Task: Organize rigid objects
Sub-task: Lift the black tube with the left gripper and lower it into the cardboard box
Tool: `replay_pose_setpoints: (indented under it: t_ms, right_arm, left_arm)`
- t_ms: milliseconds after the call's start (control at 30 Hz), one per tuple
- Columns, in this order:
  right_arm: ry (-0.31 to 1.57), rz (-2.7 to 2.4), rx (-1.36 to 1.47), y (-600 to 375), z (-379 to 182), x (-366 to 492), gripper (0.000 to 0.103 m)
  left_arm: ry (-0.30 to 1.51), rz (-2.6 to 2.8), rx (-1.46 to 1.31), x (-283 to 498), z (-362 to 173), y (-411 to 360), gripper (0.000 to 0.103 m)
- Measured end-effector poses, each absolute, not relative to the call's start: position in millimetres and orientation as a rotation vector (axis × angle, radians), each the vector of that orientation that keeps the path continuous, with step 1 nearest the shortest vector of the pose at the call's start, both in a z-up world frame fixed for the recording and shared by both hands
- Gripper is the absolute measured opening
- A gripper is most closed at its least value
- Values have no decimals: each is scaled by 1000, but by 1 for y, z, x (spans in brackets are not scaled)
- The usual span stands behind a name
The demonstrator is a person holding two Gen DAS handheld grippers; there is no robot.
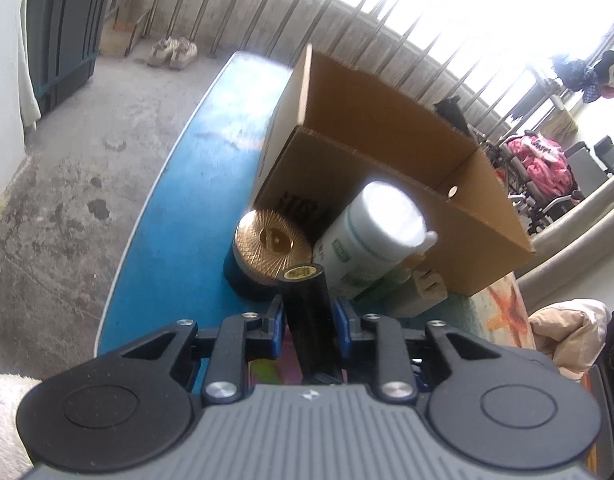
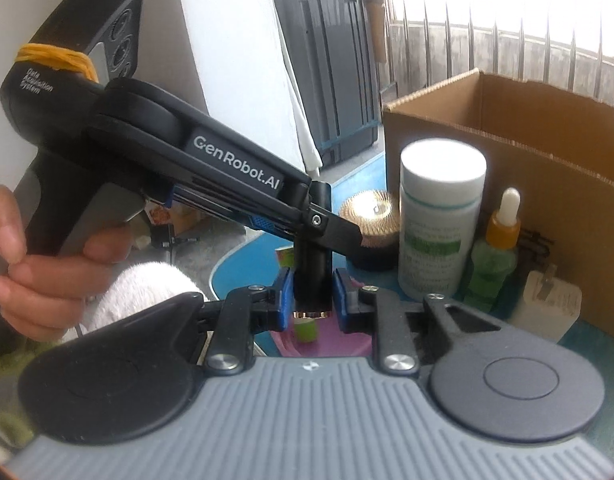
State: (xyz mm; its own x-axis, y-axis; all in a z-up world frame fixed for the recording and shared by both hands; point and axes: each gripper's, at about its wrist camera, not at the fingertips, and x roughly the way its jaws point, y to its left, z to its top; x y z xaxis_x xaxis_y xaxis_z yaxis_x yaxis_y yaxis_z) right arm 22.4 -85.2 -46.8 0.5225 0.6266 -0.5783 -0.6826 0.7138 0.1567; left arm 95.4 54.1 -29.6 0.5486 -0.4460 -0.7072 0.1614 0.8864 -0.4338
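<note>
Between both grippers' blue pads stood a black tube point(image 2: 312, 256), upright. Right gripper point(image 2: 311, 300) clamped its lower, gold-ringed end; left gripper point(image 2: 309, 216) clamped higher up. Beyond stood a white bottle point(image 2: 439, 216) beside a cardboard box point(image 2: 547, 168).

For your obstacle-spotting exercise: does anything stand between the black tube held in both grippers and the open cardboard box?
Yes. The white bottle and gold-topped jar stand between the black tube and the cardboard box.
</note>
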Motion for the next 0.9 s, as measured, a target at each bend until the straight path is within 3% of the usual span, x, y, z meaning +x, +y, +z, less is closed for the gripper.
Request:
replay_pose_setpoints:
  t_ms: [900]
  right_arm:
    - [429,703,-71,-99,14,-17,20]
  left_arm:
    - [715,-437,-274,53,44,32,23]
